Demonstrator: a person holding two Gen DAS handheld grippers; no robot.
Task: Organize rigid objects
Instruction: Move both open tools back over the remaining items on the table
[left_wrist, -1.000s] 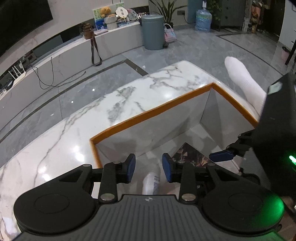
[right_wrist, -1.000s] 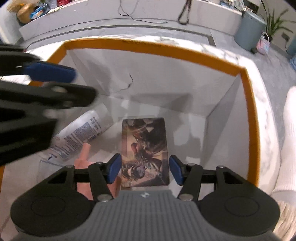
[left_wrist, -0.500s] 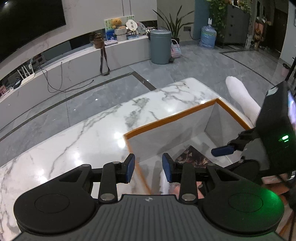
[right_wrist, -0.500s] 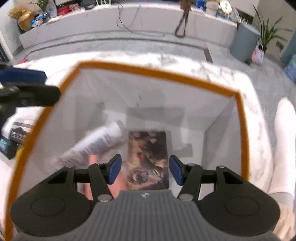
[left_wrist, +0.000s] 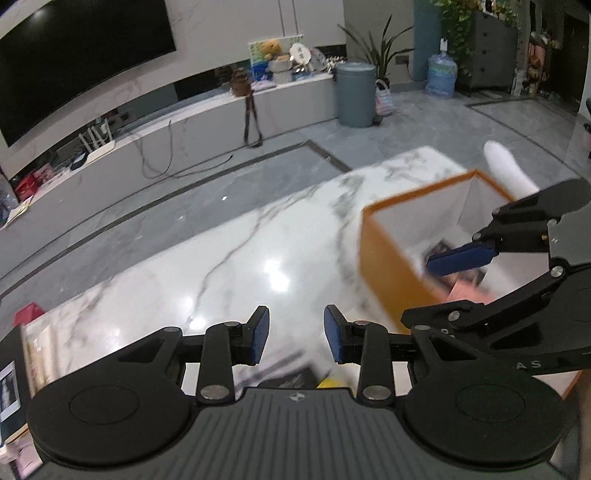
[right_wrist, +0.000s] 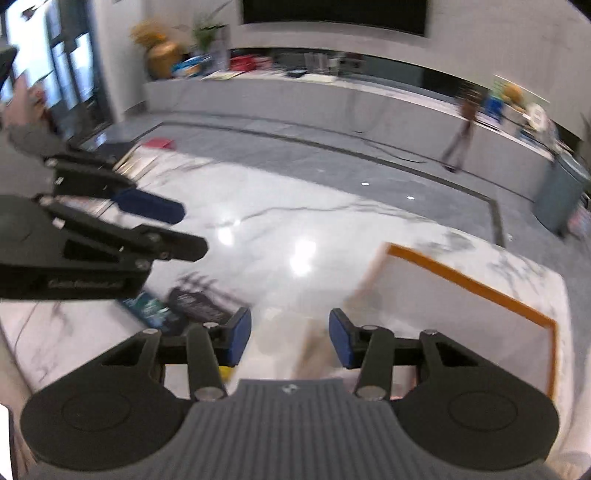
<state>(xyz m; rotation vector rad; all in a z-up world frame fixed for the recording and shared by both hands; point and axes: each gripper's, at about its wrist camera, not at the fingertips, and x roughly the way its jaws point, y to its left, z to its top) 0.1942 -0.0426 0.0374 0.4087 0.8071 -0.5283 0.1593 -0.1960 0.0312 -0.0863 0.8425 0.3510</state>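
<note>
Items outstanding, table's left side: a flat dark box with a pale picture panel (left_wrist: 9, 391) lies at the 9 o'clock edge of the left wrist view on the white grey-veined marble table (left_wrist: 229, 266); a teal printed flat pack (right_wrist: 147, 308) and a dark printed packet (right_wrist: 197, 304) lie side by side at about 8 o'clock in the right wrist view, with something small and yellow (right_wrist: 223, 370) just below them, too blurred to identify. These are judged not yet sorted. Left tongs (left_wrist: 296, 339): blue pads apart, nothing between them, over bare table. Right tongs (right_wrist: 283, 339): pads parted and closing, nothing between them. Items stowed, right side: the orange-rimmed open box with white inner walls (left_wrist: 388, 258) stands at 3 o'clock in the left view; inside, a dark printed flat item (left_wrist: 461, 275) and something pink (left_wrist: 467, 290) show, both blurred. Status: partly done; the loose packs at left are judged to be next.
</note>
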